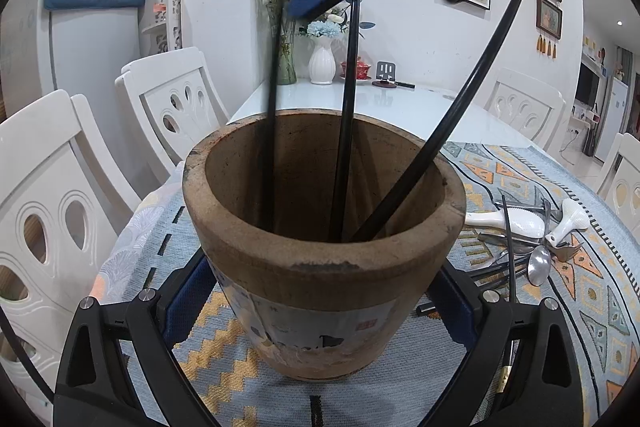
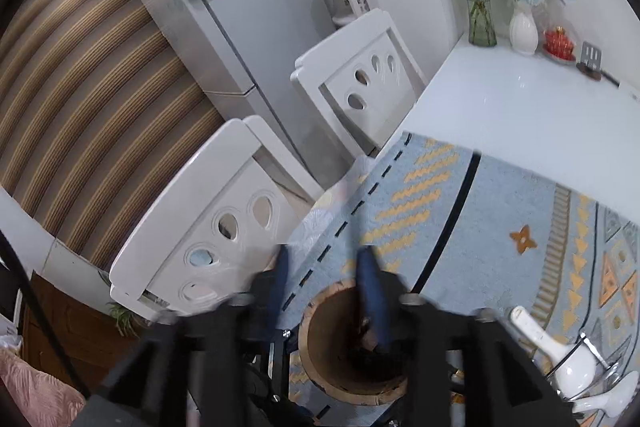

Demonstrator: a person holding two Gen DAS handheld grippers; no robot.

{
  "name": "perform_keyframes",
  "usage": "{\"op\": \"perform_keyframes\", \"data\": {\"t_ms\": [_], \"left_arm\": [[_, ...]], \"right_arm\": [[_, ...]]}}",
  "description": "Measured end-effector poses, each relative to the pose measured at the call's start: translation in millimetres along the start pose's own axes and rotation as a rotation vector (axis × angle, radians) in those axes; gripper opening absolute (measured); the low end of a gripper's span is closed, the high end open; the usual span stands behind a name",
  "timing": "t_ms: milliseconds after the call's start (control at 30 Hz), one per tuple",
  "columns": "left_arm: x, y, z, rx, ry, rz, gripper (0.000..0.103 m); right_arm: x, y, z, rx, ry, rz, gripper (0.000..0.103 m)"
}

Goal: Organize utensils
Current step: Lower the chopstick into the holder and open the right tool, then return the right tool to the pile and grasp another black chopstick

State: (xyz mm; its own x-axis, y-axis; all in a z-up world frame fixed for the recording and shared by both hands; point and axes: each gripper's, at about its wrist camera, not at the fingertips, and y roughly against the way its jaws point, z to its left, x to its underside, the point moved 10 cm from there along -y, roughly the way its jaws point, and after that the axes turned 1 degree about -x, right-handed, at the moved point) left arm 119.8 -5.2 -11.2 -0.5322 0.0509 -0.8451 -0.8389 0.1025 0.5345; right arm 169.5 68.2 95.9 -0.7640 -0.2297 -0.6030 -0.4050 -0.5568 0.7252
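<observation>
Pot (image 1: 320,267): gripped at both sides by left gripper (image 1: 320,311). Right gripper (image 2: 326,283), above the pot mouth, jaws part-open, holding nothing. Chopsticks (image 1: 344,147) stand inside. Utensil pile (image 1: 532,239) at three o'clock; judged next: fetch another.

1. We count one clay pot (image 1: 324,267) on the patterned cloth (image 1: 560,171).
2. Inside the pot, three black sticks (image 1: 346,131).
3. Right of the pot, two white ceramic spoons (image 1: 516,223).
4. Beyond the pot, two vases (image 1: 322,61).
</observation>
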Motion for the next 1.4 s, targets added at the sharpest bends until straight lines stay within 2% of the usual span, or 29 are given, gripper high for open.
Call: {"op": "perform_keyframes", "data": {"t_ms": [233, 333, 367, 500, 633, 667, 800, 1033, 1133, 1267, 1400], "left_arm": [[0.6, -0.8, 1.4, 0.0, 0.0, 0.004, 0.097], [0.5, -0.9, 1.8, 0.001, 0.002, 0.004, 0.097], [0.5, -0.9, 1.7, 0.002, 0.002, 0.004, 0.097], [1.4, -2.2, 1.0, -0.003, -0.002, 0.012, 0.097], [1.8, -2.9, 0.0, -0.003, -0.002, 0.015, 0.097], [1.9, -3.0, -0.5, -0.003, -0.002, 0.016, 0.097], [3.7, -5.2, -1.0, -0.006, -0.004, 0.03, 0.097], [4.2, -6.6, 0.5, -0.003, -0.002, 0.035, 0.097], [4.0, -6.7, 0.9, -0.001, -0.001, 0.036, 0.097], [3.8, -7.3, 1.7, 0.004, 0.003, 0.037, 0.097], [4.0, -7.6, 2.1, 0.005, 0.003, 0.038, 0.097]], "right_arm": [[-27.5, 37.5, 3.9, 0.009, 0.002, -0.108, 0.042], [-43.3, 69.4, -9.0, 0.038, -0.025, -0.186, 0.042], [-47.7, 83.4, -18.6, 0.044, -0.054, -0.221, 0.046], [-42.6, 126.3, -76.0, 0.002, -0.267, -0.343, 0.049], [8.5, 135.7, -153.1, -0.034, -0.602, -0.377, 0.049], [28.6, 131.8, -169.5, -0.03, -0.673, -0.361, 0.049], [83.5, 105.4, -195.1, 0.04, -0.769, -0.239, 0.049], [168.9, 42.5, -188.6, 0.056, -0.864, -0.02, 0.049], [185.9, 22.3, -184.9, 0.089, -0.853, 0.066, 0.049], [197.8, 6.4, -188.0, 0.132, -0.834, 0.134, 0.049], [202.4, 3.5, -190.5, 0.141, -0.807, 0.125, 0.049]]}}
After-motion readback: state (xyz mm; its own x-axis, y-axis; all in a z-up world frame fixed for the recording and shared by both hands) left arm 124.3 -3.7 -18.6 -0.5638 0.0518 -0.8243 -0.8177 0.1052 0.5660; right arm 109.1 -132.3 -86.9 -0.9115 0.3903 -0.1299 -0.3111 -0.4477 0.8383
